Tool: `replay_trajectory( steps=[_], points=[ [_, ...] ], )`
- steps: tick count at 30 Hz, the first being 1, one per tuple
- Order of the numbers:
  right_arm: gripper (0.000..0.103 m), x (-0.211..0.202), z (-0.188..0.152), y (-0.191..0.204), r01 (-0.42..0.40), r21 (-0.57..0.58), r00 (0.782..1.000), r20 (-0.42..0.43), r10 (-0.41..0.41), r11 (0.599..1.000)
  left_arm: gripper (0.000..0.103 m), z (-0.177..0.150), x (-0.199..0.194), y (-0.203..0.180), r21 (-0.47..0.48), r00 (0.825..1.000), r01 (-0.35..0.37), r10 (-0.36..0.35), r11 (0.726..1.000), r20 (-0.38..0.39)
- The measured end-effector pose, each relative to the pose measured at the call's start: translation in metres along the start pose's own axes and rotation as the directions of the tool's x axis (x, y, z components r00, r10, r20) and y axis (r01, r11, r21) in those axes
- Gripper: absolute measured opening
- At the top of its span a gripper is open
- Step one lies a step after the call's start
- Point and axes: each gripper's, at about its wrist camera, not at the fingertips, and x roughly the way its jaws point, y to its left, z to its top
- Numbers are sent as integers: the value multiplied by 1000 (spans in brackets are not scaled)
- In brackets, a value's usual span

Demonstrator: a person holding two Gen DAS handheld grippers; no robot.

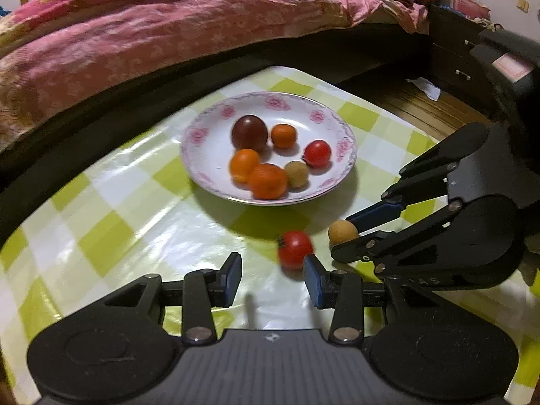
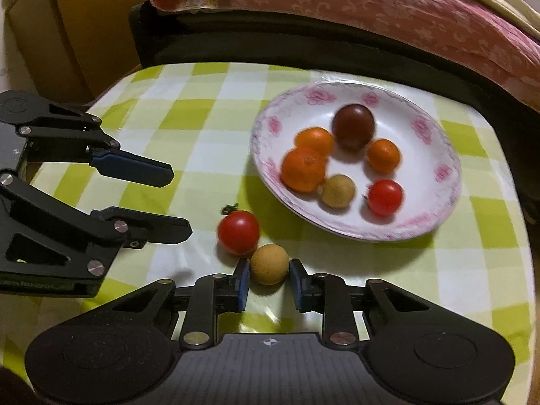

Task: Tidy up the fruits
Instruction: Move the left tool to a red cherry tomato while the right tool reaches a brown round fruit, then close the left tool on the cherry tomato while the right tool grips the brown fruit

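A white plate with pink flowers (image 1: 202, 135) (image 2: 438, 128) holds several fruits: a dark tomato (image 1: 249, 132), three oranges, a tan longan (image 1: 296, 173) and a red tomato (image 1: 317, 153). On the checked cloth in front lie a red cherry tomato (image 1: 294, 248) (image 2: 238, 233) and a tan longan (image 1: 342, 232) (image 2: 269, 264), touching. My right gripper (image 2: 269, 281) (image 1: 349, 236) is shut on the tan longan, pads at both its sides. My left gripper (image 1: 272, 278) (image 2: 179, 202) is open and empty, the cherry tomato just ahead of its right finger.
The table has a green and white checked cloth (image 1: 118, 229) (image 2: 189, 111). A bed with a pink quilt (image 1: 152, 33) runs along the far side. Dark drawers (image 1: 455, 67) stand at the right and a cardboard box (image 2: 67, 33) at the left.
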Motion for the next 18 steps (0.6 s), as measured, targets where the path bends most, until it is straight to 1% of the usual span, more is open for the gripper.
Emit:
replay_trajectory(
  steps=[4, 7, 14, 18],
  points=[
    [21, -8, -3, -8, 26, 24, 999, -25, -25, 999, 48, 4, 10, -10, 21, 1000, 6, -6, 1000, -9],
    [22, -11, -4, -13, 44, 36, 999, -33, -43, 998, 48, 7, 19, -15, 36, 1000, -3, 4, 999, -17],
    [22, -11, -8, -23, 54, 79, 998, -44, -50, 995, 48, 6, 30, -12, 19, 999, -33, 34, 999, -25],
    [22, -8, -9, -23, 56, 82, 998, -42, -53, 995, 48, 6, 36, -9, 1, 998, -51, 52, 999, -24]
  ],
)
